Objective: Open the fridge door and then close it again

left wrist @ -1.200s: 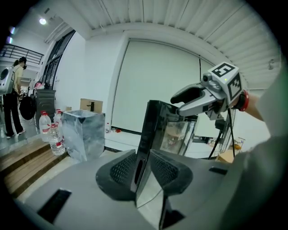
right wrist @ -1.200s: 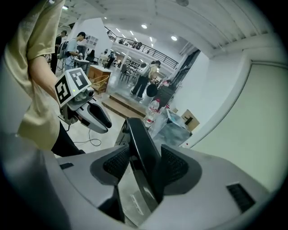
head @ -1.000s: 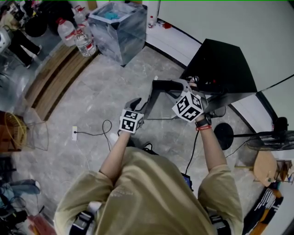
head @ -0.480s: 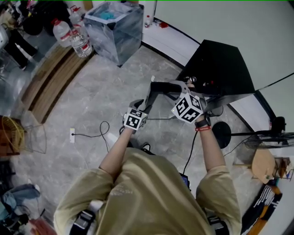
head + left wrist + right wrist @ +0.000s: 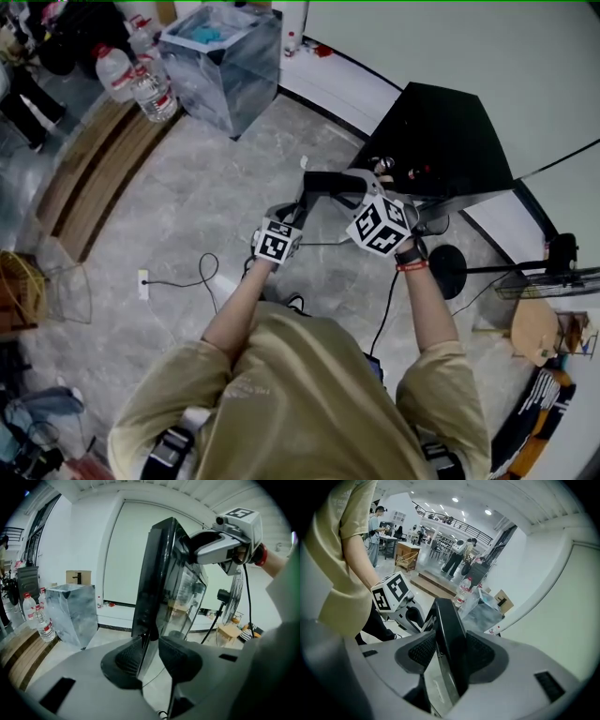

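A small black fridge [image 5: 441,141] stands against the wall with its glass door [image 5: 323,220] swung open toward me. My right gripper [image 5: 361,183] is shut on the door's top edge; in the right gripper view the black edge [image 5: 445,616] fills the gap between the pads of this gripper [image 5: 447,653]. My left gripper [image 5: 292,211] sits lower, at the door's side edge. In the left gripper view the door [image 5: 154,573] stands between that gripper's [image 5: 150,653] jaws, which are closing, a slim gap still showing at the right pad.
On the marble floor lie a clear plastic bin [image 5: 220,56], water bottles [image 5: 136,80] and wooden steps [image 5: 89,178] at the far left. A floor socket with a cable [image 5: 142,278] is near my feet. A fan [image 5: 553,272] and a wooden stool [image 5: 534,328] stand to the right.
My left gripper has moved in toward the door's side edge and a little lower. The right gripper has stayed on the door's top edge.
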